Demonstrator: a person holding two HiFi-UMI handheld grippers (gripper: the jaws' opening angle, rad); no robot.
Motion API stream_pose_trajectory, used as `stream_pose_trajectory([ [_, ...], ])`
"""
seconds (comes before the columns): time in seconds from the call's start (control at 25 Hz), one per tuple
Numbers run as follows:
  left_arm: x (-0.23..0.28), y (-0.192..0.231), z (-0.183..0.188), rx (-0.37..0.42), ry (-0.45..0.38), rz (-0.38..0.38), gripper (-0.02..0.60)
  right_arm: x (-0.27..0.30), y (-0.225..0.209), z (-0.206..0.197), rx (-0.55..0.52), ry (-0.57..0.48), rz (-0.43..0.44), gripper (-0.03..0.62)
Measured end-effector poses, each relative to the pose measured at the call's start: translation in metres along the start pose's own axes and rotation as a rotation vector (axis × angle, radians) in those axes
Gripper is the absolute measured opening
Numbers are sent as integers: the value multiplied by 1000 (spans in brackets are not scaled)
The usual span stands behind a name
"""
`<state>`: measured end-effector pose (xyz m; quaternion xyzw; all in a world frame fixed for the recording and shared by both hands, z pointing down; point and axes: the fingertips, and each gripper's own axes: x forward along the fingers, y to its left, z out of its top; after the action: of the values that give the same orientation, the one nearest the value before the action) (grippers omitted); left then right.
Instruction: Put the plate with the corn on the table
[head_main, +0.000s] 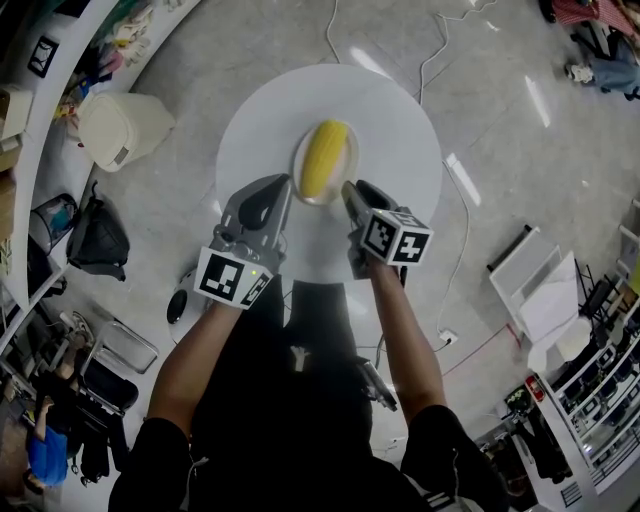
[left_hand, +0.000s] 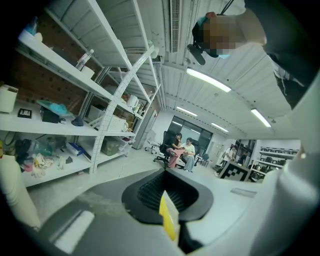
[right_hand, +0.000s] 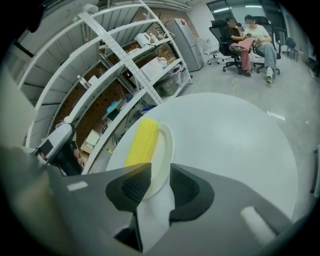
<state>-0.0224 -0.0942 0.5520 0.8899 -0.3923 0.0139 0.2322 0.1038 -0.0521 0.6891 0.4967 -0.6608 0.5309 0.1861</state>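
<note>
A yellow corn cob (head_main: 325, 158) lies on a small white plate (head_main: 354, 150), which rests on the round white table (head_main: 400, 130). My right gripper (head_main: 350, 192) is at the plate's near rim. In the right gripper view the plate (right_hand: 162, 150) and corn (right_hand: 141, 142) sit just ahead, and the rim lies between the open jaws of the right gripper (right_hand: 160, 182) without being pinched. My left gripper (head_main: 283, 190) reaches the plate's left edge. In its own view the left gripper (left_hand: 170, 220) points upward, pads together on a thin yellow-white sliver I cannot identify.
A beige bin (head_main: 120, 128) and a black bag (head_main: 98, 238) sit on the floor left of the table, beside white shelving (left_hand: 100, 115). Cables run across the floor (head_main: 440, 50). White racks (head_main: 545, 285) stand at right. Two people sit on chairs (right_hand: 245, 35) in the distance.
</note>
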Motion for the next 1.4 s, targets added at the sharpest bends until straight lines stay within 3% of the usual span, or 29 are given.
stream_pose_trajectory([
  [0.44, -6, -19, 37, 16, -28, -16, 3, -25, 20, 9, 24, -30, -7, 13],
  [0.92, -16, -50, 85, 15, -72, -33, 3, -53, 51, 21, -12, -67, -12, 9],
  [1.2, -30, -57, 112, 4, -100, -22, 3, -75, 72, 20, 60, -79, -13, 9],
  [1.4, -42, -61, 136, 13, -122, -26, 3, -94, 101, 34, 43, -139, 10, 9],
])
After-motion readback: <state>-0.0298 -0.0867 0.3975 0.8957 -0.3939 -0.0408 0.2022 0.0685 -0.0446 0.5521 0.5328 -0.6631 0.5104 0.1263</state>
